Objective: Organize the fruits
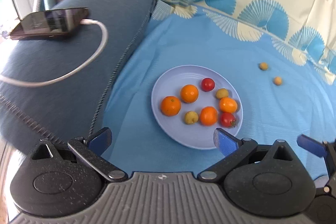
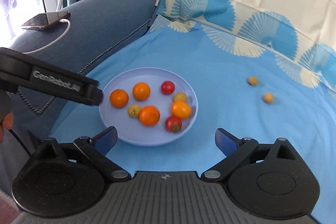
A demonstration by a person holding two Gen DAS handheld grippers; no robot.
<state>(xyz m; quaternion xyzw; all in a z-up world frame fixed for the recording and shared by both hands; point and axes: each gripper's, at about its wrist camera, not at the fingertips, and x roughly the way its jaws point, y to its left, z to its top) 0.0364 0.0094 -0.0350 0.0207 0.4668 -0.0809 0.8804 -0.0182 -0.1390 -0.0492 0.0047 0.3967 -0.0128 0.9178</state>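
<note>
A pale blue plate point(image 1: 168, 81) is set on a blue cloth point(image 1: 262, 119), and eight fruits are counted on it: four oranges point(image 1: 170, 105), two tomatoes point(image 1: 208, 84) and two small yellow-green fruits point(image 1: 191, 117). Two more small yellowish fruits point(image 1: 263, 66) are seen on the cloth, well apart from the plate, to its right. The left gripper point(image 1: 162, 138) is held with its fingers spread wide and nothing between them, near the plate's front edge. The right gripper point(image 2: 166, 139) is likewise spread apart and empty. One phone point(image 1: 50, 21) with a white cable point(image 1: 92, 60) is seen on the dark blue cushion point(image 1: 84, 87).
</note>
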